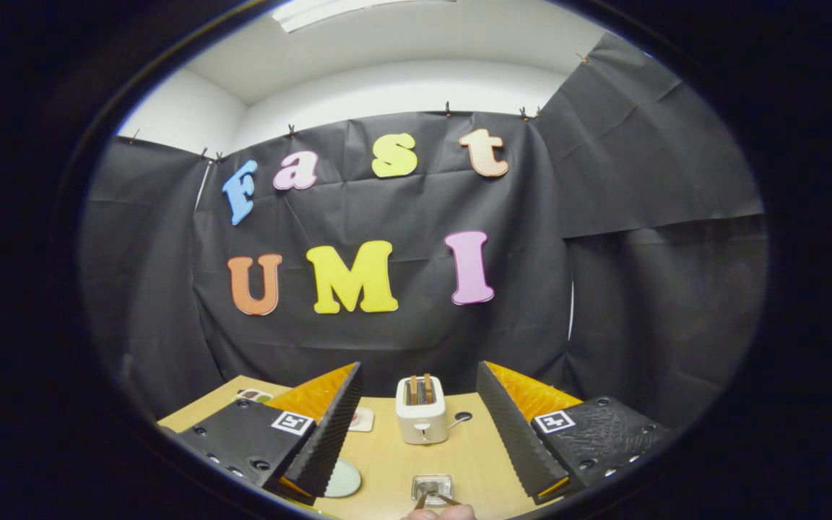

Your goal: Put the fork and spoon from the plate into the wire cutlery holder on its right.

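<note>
The gripper [416,433] hangs high over the wooden table [387,462], its two fingers [329,426] spread wide apart with nothing between them, pointing out toward the booth's black back wall. Through the gap between the fingers stands a white toaster [422,420] with what look like two slices poking out of its slots, sitting well out on the table beyond the fingertips. Closer in, low between the fingers, there's a small square metal thing, most likely the wire cutlery holder [432,488], and two slim handles [436,498] seem to lean out of its near side; whether they are the fork and spoon is too small to tell for certain. Just below them a bit of a person's hand [439,513] peeks in. To the left of the holder, tucked partly behind the left finger, shows the pale rim of a plate [347,478], and the little of it that shows looks bare. So the judgement here: if those handles are the cutlery, both pieces are already in the holder and the job looks done or nearly so, with the gripper loose and clear of everything. If they are not, the whole pick and drop is left. A coaster-like square [362,419] and a small dish [253,396] lie farther off on the left.
</note>
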A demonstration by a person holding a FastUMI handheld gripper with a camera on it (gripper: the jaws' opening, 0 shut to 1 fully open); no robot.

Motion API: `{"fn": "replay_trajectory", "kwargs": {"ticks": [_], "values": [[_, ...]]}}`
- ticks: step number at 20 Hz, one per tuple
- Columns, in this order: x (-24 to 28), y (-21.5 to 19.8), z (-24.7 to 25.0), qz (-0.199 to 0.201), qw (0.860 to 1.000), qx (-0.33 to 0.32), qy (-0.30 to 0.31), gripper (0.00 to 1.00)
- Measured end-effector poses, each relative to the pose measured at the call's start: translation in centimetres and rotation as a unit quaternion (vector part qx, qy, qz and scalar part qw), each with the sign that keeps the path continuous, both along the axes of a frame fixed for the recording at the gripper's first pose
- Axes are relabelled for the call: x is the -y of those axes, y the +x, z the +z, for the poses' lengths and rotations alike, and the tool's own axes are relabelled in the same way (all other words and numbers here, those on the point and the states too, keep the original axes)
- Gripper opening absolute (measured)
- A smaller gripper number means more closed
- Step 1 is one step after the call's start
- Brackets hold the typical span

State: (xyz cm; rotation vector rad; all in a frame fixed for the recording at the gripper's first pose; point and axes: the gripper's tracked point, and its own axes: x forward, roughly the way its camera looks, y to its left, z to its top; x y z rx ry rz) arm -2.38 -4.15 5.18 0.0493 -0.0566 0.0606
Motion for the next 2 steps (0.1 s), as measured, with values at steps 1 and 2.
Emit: {"fn": "replay_trajectory", "kwargs": {"ticks": [1, 2], "values": [[-0.20, 0.04, 0.08, 0.001, 1.000, 0.001, 0.001, 0.95], [-0.35, 0.00, 0.17, 0.001, 1.000, 0.002, 0.002, 0.95]]}}
